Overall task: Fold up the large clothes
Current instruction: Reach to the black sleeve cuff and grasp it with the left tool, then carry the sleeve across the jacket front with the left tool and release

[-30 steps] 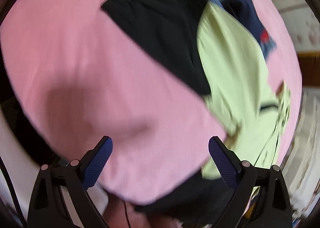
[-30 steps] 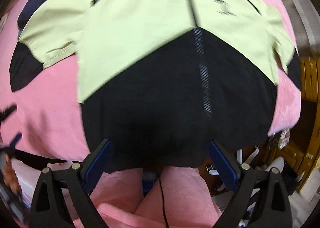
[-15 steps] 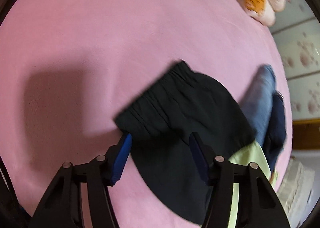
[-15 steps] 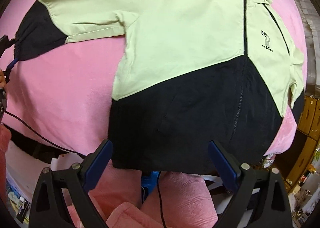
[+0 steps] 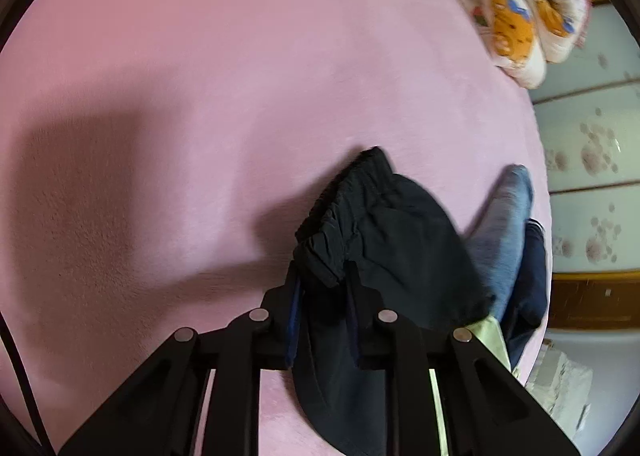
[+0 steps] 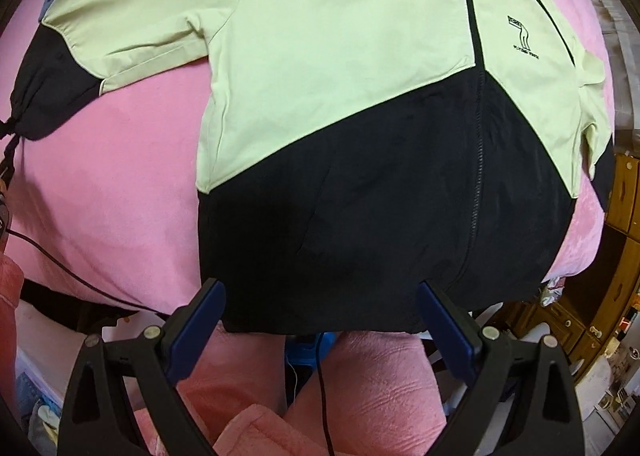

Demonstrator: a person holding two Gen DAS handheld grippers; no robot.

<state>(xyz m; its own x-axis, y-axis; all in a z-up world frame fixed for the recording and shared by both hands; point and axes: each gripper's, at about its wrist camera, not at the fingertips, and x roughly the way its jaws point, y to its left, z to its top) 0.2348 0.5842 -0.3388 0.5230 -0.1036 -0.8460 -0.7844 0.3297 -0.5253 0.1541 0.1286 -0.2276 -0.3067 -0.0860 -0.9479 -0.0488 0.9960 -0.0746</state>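
Note:
A pale green and black zip jacket (image 6: pixel 340 56) lies spread flat on a pink bed cover (image 6: pixel 120 176). Its left sleeve ends in a black part (image 6: pixel 44 96). In the left wrist view that black sleeve (image 5: pixel 404 240) has a gathered elastic cuff (image 5: pixel 348 192). My left gripper (image 5: pixel 323 268) is closing, and the cuff edge is bunched between its pads. My right gripper (image 6: pixel 319 286) stands open just over the jacket's black hem (image 6: pixel 360 256), with nothing between its fingers.
A blue-grey garment (image 5: pixel 504 224) lies beside the sleeve near the bed's edge. A patterned quilt (image 5: pixel 516 16) sits at the far corner. A person's pink-clad legs (image 6: pixel 360 384) are below the hem. A thin cable (image 6: pixel 60 268) crosses the cover. Wooden drawers (image 6: pixel 624 216) stand to the right.
My left gripper swung across the bed to the sleeve cuff, sank onto it and narrowed from wide open to pinching the fabric. My right gripper shifted slightly over the hem and stayed open.

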